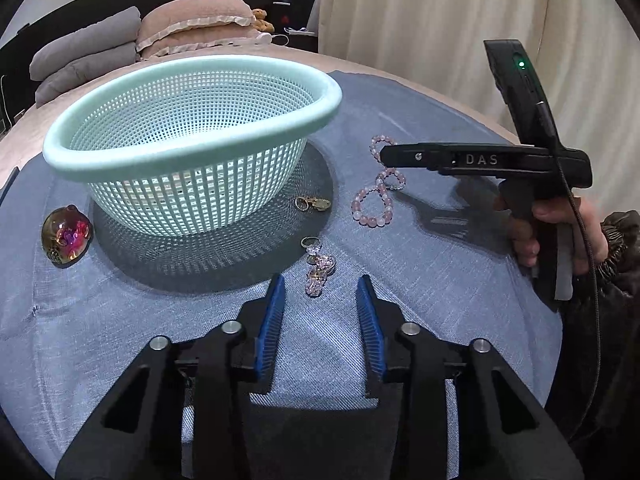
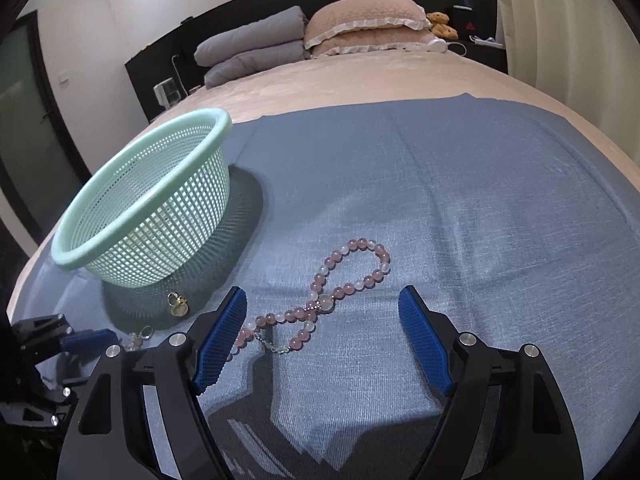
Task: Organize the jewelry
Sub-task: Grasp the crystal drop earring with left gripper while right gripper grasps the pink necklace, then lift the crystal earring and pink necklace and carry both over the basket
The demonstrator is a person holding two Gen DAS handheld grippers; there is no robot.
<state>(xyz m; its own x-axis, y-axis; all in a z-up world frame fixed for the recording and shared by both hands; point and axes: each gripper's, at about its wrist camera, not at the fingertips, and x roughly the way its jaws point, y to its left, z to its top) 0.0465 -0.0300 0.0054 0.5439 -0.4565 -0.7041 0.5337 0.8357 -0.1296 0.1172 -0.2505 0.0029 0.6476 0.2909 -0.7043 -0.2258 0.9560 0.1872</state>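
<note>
A mint green mesh basket [image 1: 192, 120] stands on a blue cloth [image 1: 160, 320]; it also shows in the right wrist view [image 2: 152, 208]. A pink bead bracelet [image 2: 340, 292] lies twisted just ahead of my open right gripper [image 2: 322, 300]; it shows in the left wrist view [image 1: 374, 200] too, partly under the right gripper's body [image 1: 480, 160]. A crystal earring [image 1: 318, 266] lies just ahead of my open left gripper [image 1: 320, 284]. A gold earring [image 1: 312, 203] lies by the basket's base. An iridescent glass ornament [image 1: 66, 236] sits left of the basket.
The cloth covers part of a beige bed [image 2: 360, 80]. Grey folded bedding [image 2: 256, 52], pink pillows [image 2: 360, 24] and a small teddy bear [image 2: 442, 24] lie at the head. Curtains [image 1: 440, 40] hang at the right.
</note>
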